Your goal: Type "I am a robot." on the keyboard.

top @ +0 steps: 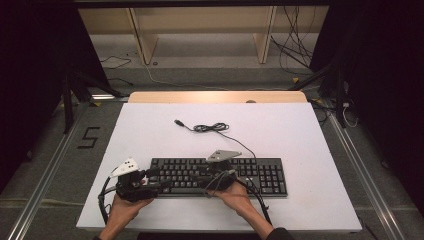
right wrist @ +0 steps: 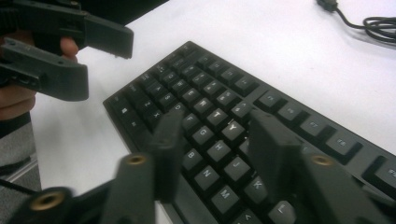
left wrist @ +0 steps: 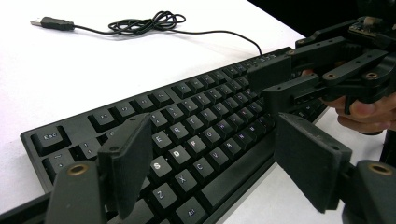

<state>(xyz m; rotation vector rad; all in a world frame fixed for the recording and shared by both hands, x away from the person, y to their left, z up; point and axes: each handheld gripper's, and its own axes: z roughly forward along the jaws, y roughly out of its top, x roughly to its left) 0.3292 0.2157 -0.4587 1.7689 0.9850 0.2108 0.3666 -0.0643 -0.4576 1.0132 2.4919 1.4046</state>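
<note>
Keyboard (top: 220, 176): big black one, sitting along the near edge of the white tabletop (top: 300, 130), nearer the left corner.
Left gripper (top: 161, 179): jaws spread wide over the left keys, pinching nothing.
Right gripper (top: 206, 172): part open above the middle keys, empty.
Cable (top: 212, 128): loose, unplugged, coiled mid-table.
Progress: looks barely started, no key visibly pressed.

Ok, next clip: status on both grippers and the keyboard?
Left gripper open, over the keyboard's left end. Right gripper open, over the middle keys, nothing held. Keyboard flat on the white table. Its cable coiled behind, clear of both.
</note>
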